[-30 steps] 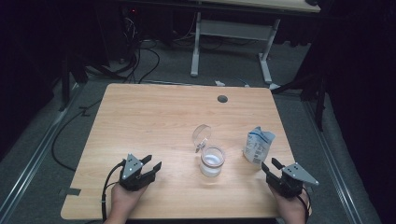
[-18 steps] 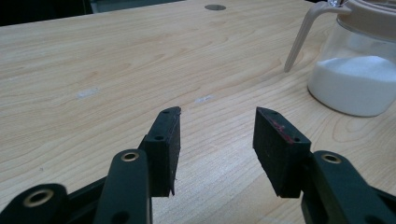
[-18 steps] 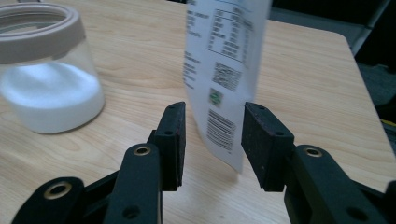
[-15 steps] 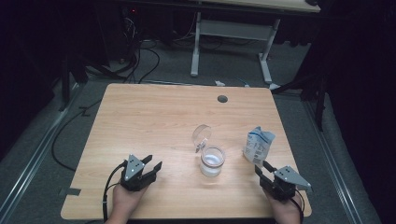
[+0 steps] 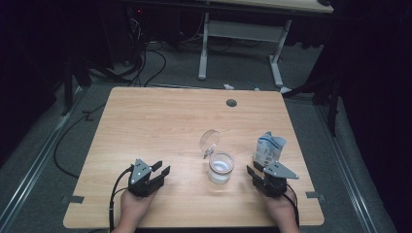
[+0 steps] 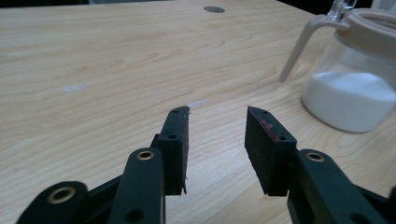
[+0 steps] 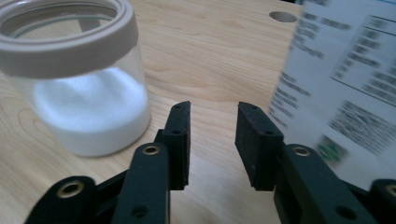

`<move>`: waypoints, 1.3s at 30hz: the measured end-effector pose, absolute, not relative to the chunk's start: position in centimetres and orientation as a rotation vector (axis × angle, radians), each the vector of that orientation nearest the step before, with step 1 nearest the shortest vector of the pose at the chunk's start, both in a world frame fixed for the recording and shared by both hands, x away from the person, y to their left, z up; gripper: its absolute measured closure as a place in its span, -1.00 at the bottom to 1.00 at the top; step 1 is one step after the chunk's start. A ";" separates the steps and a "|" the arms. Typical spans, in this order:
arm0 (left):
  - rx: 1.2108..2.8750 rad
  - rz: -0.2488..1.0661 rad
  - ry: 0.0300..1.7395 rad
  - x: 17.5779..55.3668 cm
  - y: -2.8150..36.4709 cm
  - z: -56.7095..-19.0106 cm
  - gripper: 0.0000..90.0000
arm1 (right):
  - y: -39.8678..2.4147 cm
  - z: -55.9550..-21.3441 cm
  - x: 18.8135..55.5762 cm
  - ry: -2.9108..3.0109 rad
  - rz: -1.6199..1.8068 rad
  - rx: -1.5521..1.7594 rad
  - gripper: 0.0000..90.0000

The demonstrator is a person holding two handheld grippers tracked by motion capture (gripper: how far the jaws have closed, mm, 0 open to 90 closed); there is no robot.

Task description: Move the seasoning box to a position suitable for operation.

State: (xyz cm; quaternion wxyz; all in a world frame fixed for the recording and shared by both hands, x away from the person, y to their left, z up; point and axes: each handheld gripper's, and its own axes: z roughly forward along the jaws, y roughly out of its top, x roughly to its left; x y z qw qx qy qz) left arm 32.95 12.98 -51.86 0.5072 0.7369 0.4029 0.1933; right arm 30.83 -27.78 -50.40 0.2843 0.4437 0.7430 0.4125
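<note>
Wooden surface (image 5: 160, 126), dark room. One glass jar (image 5: 221, 167) of white powder, lid up, sits right of centre; one carton (image 5: 268, 149) at three o'clock of it. Two tongs, left tongs (image 5: 156, 171) and right tongs (image 5: 254, 171), half-open, have just been closing on nothing. Approach stage; next, likely the right reaches the carton.

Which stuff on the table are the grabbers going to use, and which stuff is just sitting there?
For the job:
- clear glass jar with white powder and open flip lid
- white and blue paper carton
- left gripper, jaws just closing, empty
- right gripper, jaws just closing, empty

Just there:
- round grey hole in the wooden table
</note>
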 end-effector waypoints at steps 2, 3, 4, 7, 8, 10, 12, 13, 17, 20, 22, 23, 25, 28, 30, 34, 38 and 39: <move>1.793 0.481 0.961 32.9 12.5 -51.7 0.37 | -27.2 -50.3 31.5 1.991 1.102 1.188 0.47; 1.797 0.483 0.957 32.9 12.3 -51.7 0.37 | -27.0 -50.3 31.7 1.990 1.109 1.183 0.49; 1.794 0.482 0.955 32.9 12.1 -51.6 0.38 | -26.7 -50.3 31.9 1.986 1.115 1.182 0.50; 1.796 0.475 0.946 33.1 11.4 -51.5 0.39 | -26.0 -50.3 32.1 1.987 1.140 1.172 0.52; 1.804 0.482 0.940 33.2 11.2 -51.5 0.40 | -25.7 -50.4 32.1 1.999 1.149 1.167 0.51; 1.826 0.476 0.923 33.4 10.5 -51.5 0.41 | -25.4 -50.5 32.0 2.008 1.134 1.147 0.50; 1.820 0.468 0.920 33.5 9.9 -51.5 0.45 | -25.3 -50.4 31.8 2.011 1.161 1.158 0.52; 1.825 0.469 0.922 33.7 9.5 -51.4 0.47 | -25.3 -50.4 31.7 2.013 1.171 1.158 0.54; 1.827 0.443 0.904 34.3 8.0 -50.8 0.68 | -24.9 -50.3 31.2 2.036 1.180 1.121 0.67; 1.818 0.425 0.901 35.0 6.7 -50.2 0.81 | -24.7 -50.2 30.8 2.047 1.158 1.107 0.92; 1.804 0.410 0.898 35.6 5.8 -49.6 0.87 | -24.7 -50.3 30.5 2.057 1.148 1.108 1.00; 1.795 0.407 0.897 35.8 5.6 -49.4 0.90 | -24.7 -50.3 30.3 2.066 1.150 1.103 1.00; 1.780 0.389 0.900 36.4 5.0 -48.8 0.91 | -24.6 -50.4 30.1 2.070 1.144 1.094 1.00; 1.763 0.377 0.897 37.0 4.2 -48.0 0.92 | -24.5 -50.3 29.8 2.080 1.153 1.087 1.00; 1.749 0.372 0.900 37.3 3.9 -47.6 0.92 | -24.2 -50.4 29.8 2.088 1.155 1.081 1.00; 1.734 0.361 0.899 37.5 3.7 -47.0 0.92 | -23.8 -50.4 29.8 2.101 1.153 1.068 1.00; 1.720 0.347 0.900 37.6 3.8 -46.7 0.92 | -23.7 -50.5 29.9 2.097 1.160 1.078 1.00; 1.722 0.346 0.898 37.6 3.8 -46.7 0.92 | -23.7 -50.5 29.9 2.099 1.163 1.084 1.00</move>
